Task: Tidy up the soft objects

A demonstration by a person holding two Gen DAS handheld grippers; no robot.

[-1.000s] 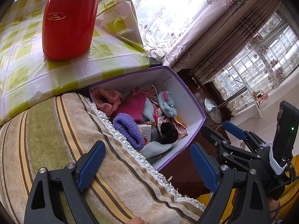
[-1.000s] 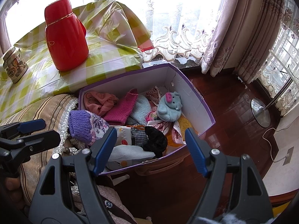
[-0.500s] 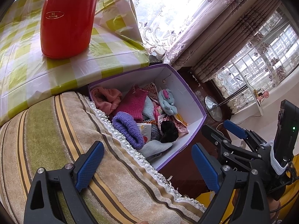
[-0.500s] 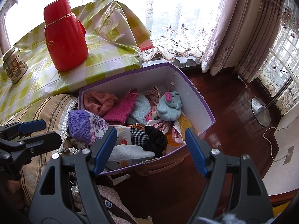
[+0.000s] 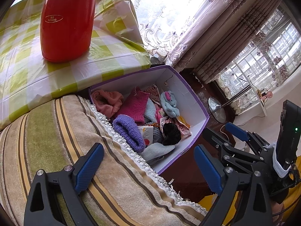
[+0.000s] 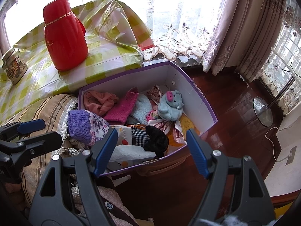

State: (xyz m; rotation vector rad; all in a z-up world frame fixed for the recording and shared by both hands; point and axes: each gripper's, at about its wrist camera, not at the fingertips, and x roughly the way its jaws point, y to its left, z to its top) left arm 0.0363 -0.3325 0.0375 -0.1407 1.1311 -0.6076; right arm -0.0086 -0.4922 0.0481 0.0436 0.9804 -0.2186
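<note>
A white box with purple edging (image 6: 197, 101) holds several soft things: a pink cloth (image 6: 97, 101), a magenta knit (image 6: 122, 109), a pale blue plush pig (image 6: 170, 107) and a black fuzzy piece (image 6: 156, 139). A purple knitted sock (image 6: 82, 126) lies over the box's near left rim, against the cushion. My right gripper (image 6: 151, 148) hangs open above the box's near side, holding nothing. My left gripper (image 5: 148, 162) hovers over the striped cushion (image 5: 47, 131) beside the box (image 5: 184, 86). Its jaws are opening with nothing between them.
A red thermos flask (image 5: 67, 22) stands on a table with a green checked cloth (image 5: 18, 66), and a tin jar (image 6: 14, 67) sits further left. A lamp stand's metal base (image 6: 263, 111) rests on the dark wooden floor. Curtains hang behind.
The left gripper's jaws have spread a little wider. The right gripper and the things in the box have not moved.
</note>
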